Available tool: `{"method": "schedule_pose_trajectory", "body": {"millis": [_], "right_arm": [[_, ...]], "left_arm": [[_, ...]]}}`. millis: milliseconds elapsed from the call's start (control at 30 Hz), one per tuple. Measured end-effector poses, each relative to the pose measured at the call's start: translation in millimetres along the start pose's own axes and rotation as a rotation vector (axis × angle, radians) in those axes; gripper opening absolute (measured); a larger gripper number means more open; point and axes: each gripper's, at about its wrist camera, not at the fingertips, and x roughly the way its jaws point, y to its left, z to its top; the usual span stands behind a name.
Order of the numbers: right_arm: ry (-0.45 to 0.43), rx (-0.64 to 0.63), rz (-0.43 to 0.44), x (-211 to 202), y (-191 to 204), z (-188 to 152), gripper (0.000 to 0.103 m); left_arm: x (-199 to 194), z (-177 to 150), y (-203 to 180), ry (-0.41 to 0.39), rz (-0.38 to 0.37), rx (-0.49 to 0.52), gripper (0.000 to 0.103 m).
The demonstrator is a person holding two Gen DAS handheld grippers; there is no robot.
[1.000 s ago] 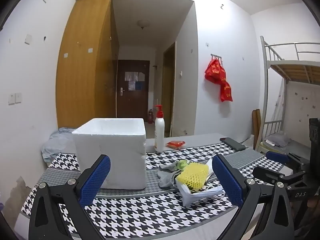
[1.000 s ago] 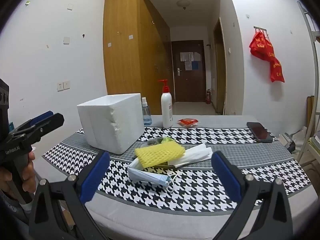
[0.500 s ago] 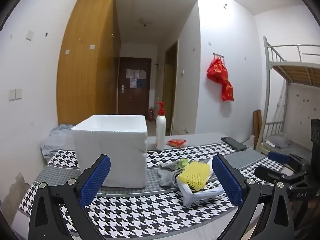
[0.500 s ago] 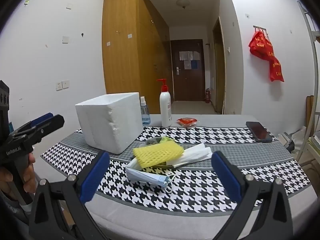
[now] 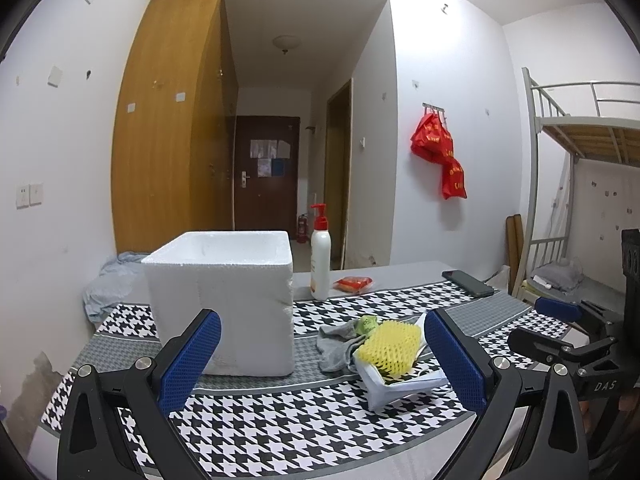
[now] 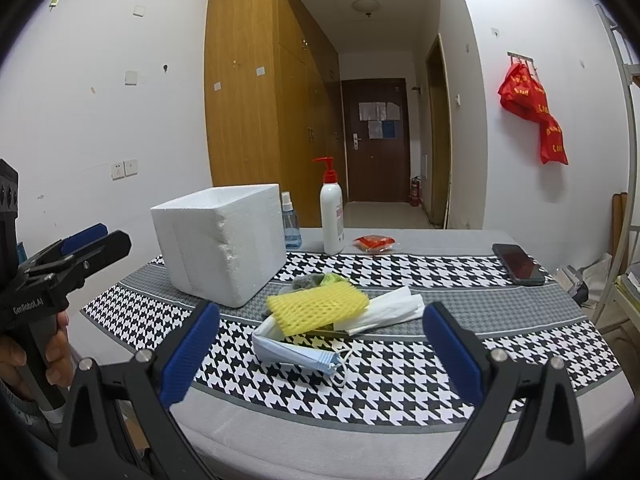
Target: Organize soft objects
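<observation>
A pile of soft things lies mid-table: a yellow foam net on top, a blue face mask under it, white tissue to its right, a grey sock and a green scrap behind. A white foam box stands open-topped to the left. My left gripper is open, short of the pile and box. My right gripper is open too, facing the pile from the table's near edge, with nothing between its fingers.
A white pump bottle, a blue spray bottle and a red packet stand at the back of the houndstooth-clothed table. A black phone lies far right. A bunk bed frame is on the right.
Both cameras have drifted slightly; the view shifts a little upward. The pile and box have not moved, and both grippers stay open.
</observation>
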Motion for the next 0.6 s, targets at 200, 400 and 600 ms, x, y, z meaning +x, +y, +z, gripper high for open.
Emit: {"method": "schedule_pose_trajectory", "body": {"millis": [200,400,600], "right_arm": [[0.002,-0.001,-0.001,-0.5,0.6,1.1,0.103],[0.001,0.003,-0.005,-2.3,-0.8,1.3,0.103],[0.004,0.005,-0.002,-3.0,-1.3,1.1,0.103]], "left_arm": [[0.7,0.0,-0.4,0.003,-0.001,-0.001,0.102],[1.3,-1.0,-2.0,0.004,0.004,0.0,0.102],[3.2,-0.5,-4.3,0.007,0.014,0.013,0.102]]}}
